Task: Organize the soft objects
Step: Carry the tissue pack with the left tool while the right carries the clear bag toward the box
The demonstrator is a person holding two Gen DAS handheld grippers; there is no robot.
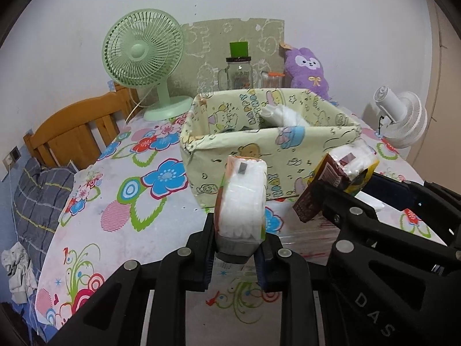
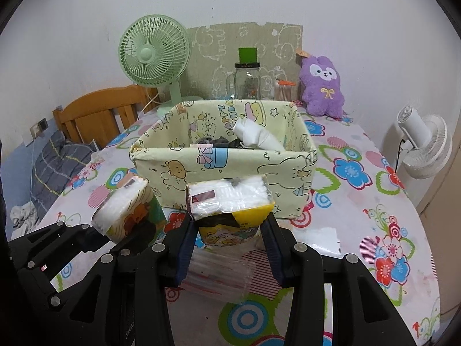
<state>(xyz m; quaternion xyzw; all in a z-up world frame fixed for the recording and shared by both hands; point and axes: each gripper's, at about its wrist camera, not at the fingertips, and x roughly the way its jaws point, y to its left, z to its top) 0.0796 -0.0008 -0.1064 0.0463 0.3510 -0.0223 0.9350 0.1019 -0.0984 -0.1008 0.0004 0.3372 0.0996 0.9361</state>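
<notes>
Fabric box (image 2: 224, 170) printed "HAPPY", right gripper (image 1: 340, 199) arm lettered "DAS"

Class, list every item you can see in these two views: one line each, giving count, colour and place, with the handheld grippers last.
storage box: one, pale yellow cartoon print, mid-table, white bundle inside
orange tissue pack: one, white and orange, in left gripper
yellow tissue pack: one, white and yellow, in right gripper
green fan: one, back left
white fan: one, right of table
plush toy: one, purple, back right
glass jar: one, clear, behind box
tablecloth: one, floral
left gripper: black, shut on pack
right gripper: black, shut on pack
</notes>
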